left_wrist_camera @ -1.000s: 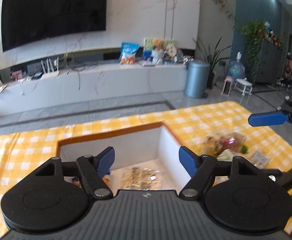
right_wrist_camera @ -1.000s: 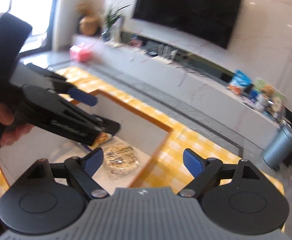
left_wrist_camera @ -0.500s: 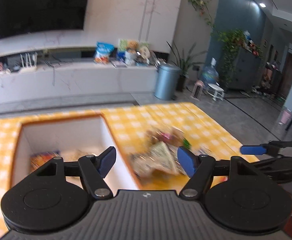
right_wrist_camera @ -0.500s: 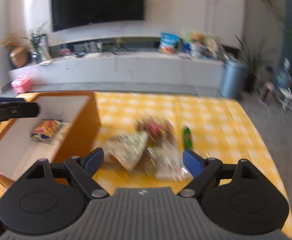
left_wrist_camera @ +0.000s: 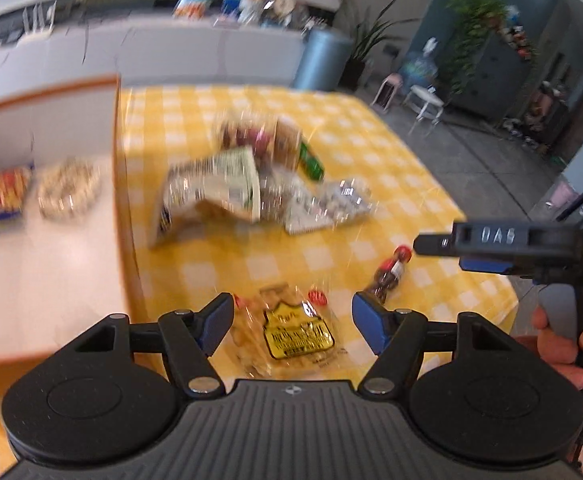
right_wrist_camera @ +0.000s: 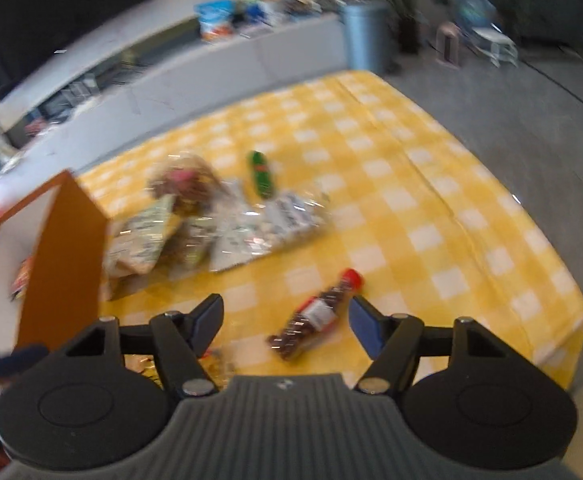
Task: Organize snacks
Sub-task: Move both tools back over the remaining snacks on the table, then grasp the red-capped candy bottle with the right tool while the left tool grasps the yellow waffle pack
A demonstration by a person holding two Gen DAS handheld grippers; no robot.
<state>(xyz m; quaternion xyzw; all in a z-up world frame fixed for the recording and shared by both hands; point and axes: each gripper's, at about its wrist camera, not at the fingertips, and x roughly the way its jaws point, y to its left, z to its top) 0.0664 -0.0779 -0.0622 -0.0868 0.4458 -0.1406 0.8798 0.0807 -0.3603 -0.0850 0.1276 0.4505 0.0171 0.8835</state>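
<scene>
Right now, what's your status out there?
Left gripper open over clear yellow-label snack packet. Right gripper open, closing around red-capped brown bottle. Nothing in the way.

Snack pile (left_wrist_camera: 251, 184): motion-blurred, labels unreadable. Box (right_wrist_camera: 65, 256): cut off at left edge, contents mostly hidden. Yellow-labelled packet (left_wrist_camera: 295, 332): lower end hidden behind left gripper (left_wrist_camera: 293, 320) body.
</scene>
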